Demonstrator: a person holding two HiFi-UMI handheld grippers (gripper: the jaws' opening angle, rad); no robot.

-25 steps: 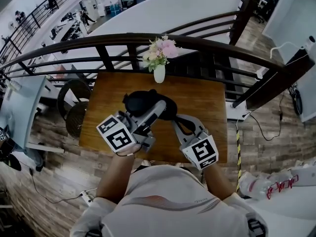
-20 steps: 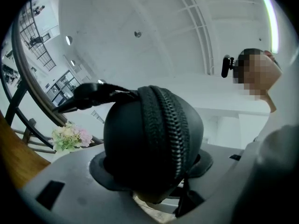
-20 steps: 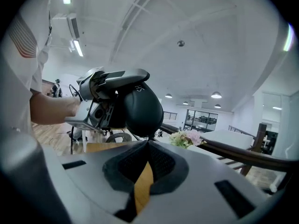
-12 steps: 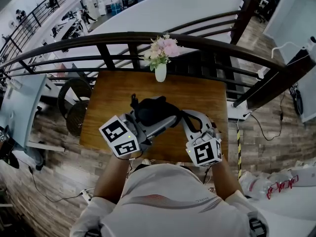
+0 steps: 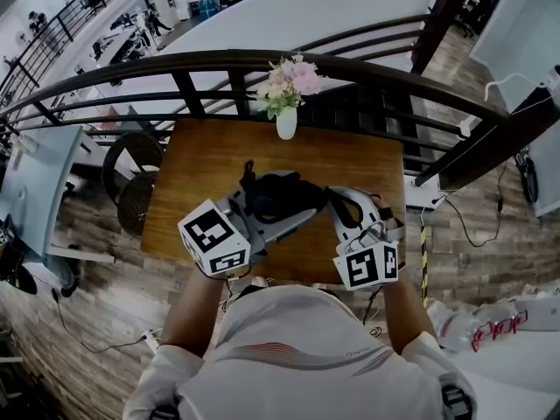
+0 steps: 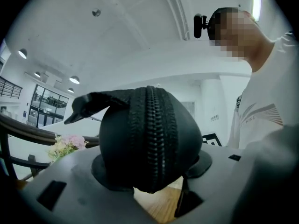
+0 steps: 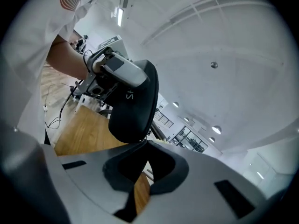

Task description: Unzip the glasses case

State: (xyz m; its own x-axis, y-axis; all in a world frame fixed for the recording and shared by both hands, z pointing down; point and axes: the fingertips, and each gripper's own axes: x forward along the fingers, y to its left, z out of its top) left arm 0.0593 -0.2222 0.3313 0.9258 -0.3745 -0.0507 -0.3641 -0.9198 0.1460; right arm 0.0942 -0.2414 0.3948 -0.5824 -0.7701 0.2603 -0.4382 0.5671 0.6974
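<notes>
A black glasses case (image 5: pixel 278 192) hangs over the wooden table (image 5: pixel 354 163), held between my two grippers. My left gripper (image 5: pixel 296 210) comes in from the left; its jaws are closing and the pads press the case's sides. In the left gripper view the zipper (image 6: pixel 150 139) runs up the middle of the case (image 6: pixel 126 143) and a black tab (image 6: pixel 88 105) sticks out at its top left. My right gripper (image 5: pixel 333 199) is shut at the case's right end. In the right gripper view its pads (image 7: pixel 154 169) pinch a thin black piece, apparently the zipper pull, under the case (image 7: pixel 133 104).
A white vase of pink flowers (image 5: pixel 286 116) stands at the table's far edge. A dark railing (image 5: pixel 175 66) curves behind it. A round chair (image 5: pixel 131 182) sits left of the table. The person's torso (image 5: pixel 289 348) is at the near edge.
Both grippers have rolled with the case between them, and the case has shifted a little right and nearer. The case's tab now sticks up at its far left.
</notes>
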